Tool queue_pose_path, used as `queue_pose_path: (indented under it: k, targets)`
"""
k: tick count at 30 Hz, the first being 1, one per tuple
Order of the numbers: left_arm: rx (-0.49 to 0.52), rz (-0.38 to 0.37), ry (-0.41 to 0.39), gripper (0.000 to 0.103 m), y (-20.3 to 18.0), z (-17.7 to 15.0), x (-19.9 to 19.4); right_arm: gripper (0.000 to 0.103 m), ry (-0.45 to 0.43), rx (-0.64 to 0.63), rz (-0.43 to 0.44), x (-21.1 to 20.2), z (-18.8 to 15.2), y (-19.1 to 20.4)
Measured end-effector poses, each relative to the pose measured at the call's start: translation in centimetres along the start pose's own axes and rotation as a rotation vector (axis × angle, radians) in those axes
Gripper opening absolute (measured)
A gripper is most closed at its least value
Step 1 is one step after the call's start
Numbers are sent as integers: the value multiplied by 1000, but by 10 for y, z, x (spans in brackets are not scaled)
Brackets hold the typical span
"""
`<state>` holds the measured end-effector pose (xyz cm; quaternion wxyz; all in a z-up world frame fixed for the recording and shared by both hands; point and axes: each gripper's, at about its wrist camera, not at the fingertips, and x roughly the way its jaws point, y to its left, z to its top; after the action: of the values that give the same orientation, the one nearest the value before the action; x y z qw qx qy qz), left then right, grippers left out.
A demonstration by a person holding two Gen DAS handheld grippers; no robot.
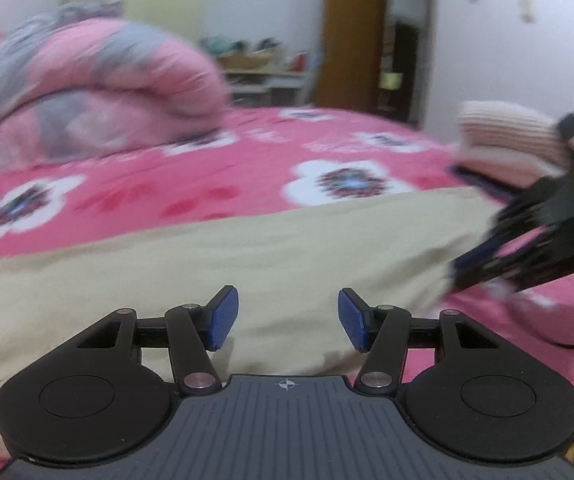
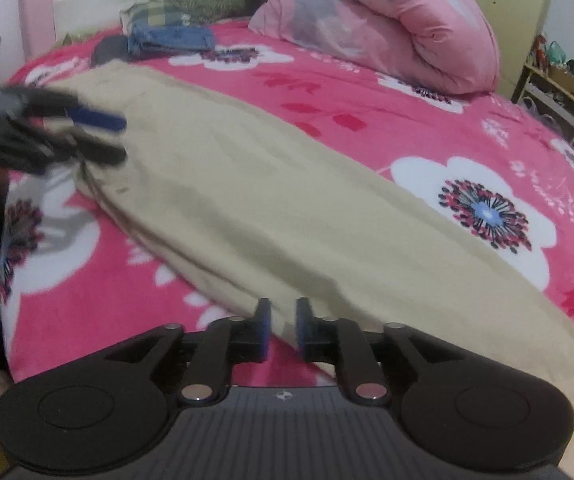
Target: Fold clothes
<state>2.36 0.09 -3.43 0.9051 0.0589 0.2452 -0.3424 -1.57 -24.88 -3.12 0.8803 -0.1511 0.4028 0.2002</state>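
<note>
Both my grippers empty: left gripper [image 1: 288, 318] half spread, right gripper [image 2: 281, 330] barely parted. Pinch both ends of beige trousers [image 2: 271, 216] squarely, fold evenly.

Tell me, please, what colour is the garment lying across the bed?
The garment is plain beige, with no pattern; the right wrist view shows it best.

This is a bedroom in a home. A bed [image 2: 327, 92] with a pink flower sheet fills the room, a rolled pink and grey quilt [image 2: 387, 20] lies on it, and behind stand a wooden door [image 1: 351, 32] and a low shelf [image 2: 559, 96] with small things.
</note>
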Motion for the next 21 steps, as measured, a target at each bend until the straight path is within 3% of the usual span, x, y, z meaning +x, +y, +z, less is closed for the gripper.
queue_pose_path:
  k: [3,9,16,21]
  targets:
    - [70,-59,21,54,-24,3,12,16,52,91,-5,13,-9,-4]
    - [233,-110,86,39,-73,6,58,16,-13,335,9,8,-31,-15]
    - [435,-127,169,36,-108,2,91,16,-106,471,6,7,-49,-21]
    - [438,-120,198,36,-109,4,97,16,-162,535,24,7,-60,-25]
